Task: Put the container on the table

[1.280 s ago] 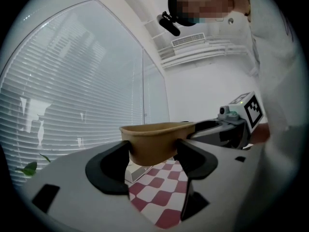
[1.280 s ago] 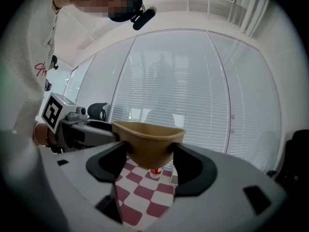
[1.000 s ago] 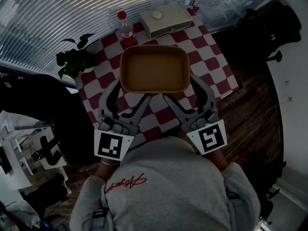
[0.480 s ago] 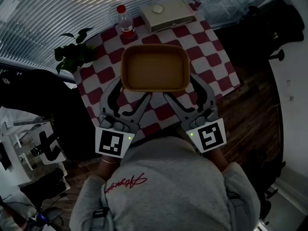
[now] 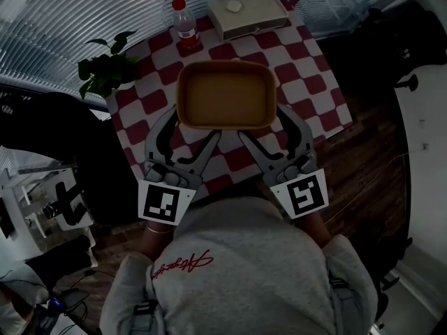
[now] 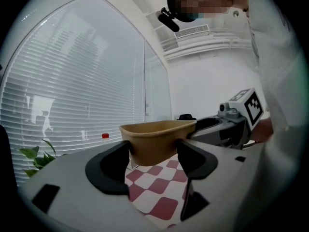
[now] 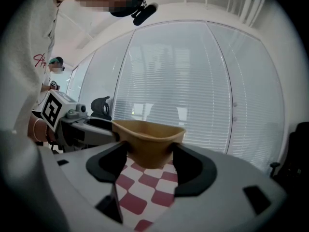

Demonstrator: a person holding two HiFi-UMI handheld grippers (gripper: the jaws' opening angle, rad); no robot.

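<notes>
Container aloft over table; left gripper, right gripper jaws each clamp one end. Risk: uneven lowering tilts it, grip slips.

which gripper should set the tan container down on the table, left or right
Neither alone: left gripper and right gripper each clamp a near corner of the container above the table, so probably lower both together.
</notes>
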